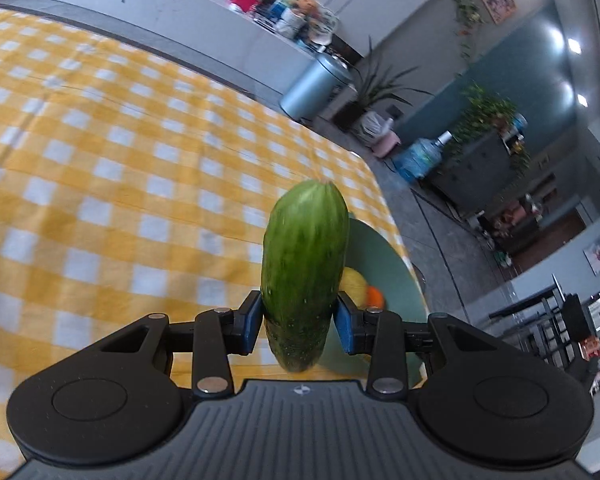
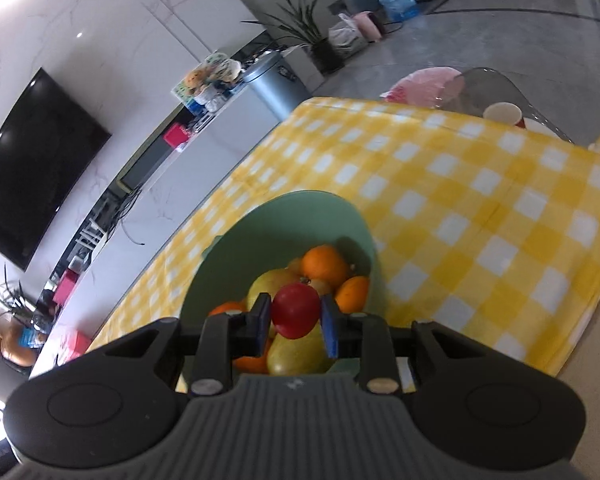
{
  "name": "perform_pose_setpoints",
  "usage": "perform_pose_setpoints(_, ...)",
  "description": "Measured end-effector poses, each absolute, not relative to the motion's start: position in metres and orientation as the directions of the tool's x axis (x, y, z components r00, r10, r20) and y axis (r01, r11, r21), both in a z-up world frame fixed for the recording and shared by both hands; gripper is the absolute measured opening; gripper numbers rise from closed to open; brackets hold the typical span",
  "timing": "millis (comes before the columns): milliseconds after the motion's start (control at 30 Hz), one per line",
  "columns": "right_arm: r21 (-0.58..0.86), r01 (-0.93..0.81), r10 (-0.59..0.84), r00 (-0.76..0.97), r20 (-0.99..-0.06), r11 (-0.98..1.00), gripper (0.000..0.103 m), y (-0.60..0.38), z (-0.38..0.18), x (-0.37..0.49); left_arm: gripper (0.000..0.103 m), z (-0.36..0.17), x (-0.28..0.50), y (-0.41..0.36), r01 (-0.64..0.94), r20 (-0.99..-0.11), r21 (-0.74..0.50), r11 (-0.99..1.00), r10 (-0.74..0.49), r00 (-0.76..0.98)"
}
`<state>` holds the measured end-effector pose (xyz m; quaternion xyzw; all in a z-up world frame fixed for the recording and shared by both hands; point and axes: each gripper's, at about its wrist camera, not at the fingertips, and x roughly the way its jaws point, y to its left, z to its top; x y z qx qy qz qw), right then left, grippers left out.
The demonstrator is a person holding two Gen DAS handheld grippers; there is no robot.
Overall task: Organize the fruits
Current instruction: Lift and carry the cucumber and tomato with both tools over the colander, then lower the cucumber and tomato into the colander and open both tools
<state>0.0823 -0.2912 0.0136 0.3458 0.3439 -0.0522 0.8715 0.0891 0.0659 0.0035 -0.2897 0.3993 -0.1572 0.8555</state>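
Observation:
My left gripper (image 1: 299,324) is shut on a green cucumber (image 1: 305,264), held upright above the yellow checked tablecloth (image 1: 120,184). Behind it a green bowl (image 1: 384,264) shows a yellow fruit and an orange. My right gripper (image 2: 295,322) is shut on a red tomato (image 2: 295,310), just above the green bowl (image 2: 300,216). The bowl holds oranges (image 2: 325,266) and yellow-green fruits (image 2: 296,354).
A paper cup (image 2: 502,114) and a pink item (image 2: 424,84) sit on a glass table past the cloth's far edge. A grey bin (image 1: 316,84) and potted plants stand on the floor beyond the table. The table's right edge (image 1: 396,220) runs close to the bowl.

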Motion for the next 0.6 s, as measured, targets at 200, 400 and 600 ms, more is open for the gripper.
perform_pose_setpoints(200,0.548,0.306,0.156,0.751,-0.642,0.778,0.039,-0.281,0.007,0.090,0.043,0.001,0.099,0.057,0.065,-0.571,-0.642,0.764,-0.533,0.625)
perform_pose_setpoints(400,0.569,0.306,0.160,0.764,-0.625,0.764,0.042,-0.285,0.004,0.091,0.043,0.019,0.095,0.059,0.093,-0.548,-0.627,0.774,-0.523,0.653)
perform_pose_setpoints(600,0.616,0.322,0.152,0.792,-0.591,0.719,0.050,-0.294,0.004,0.083,0.043,0.033,0.125,0.039,0.131,-0.565,-0.660,0.740,-0.604,0.562)
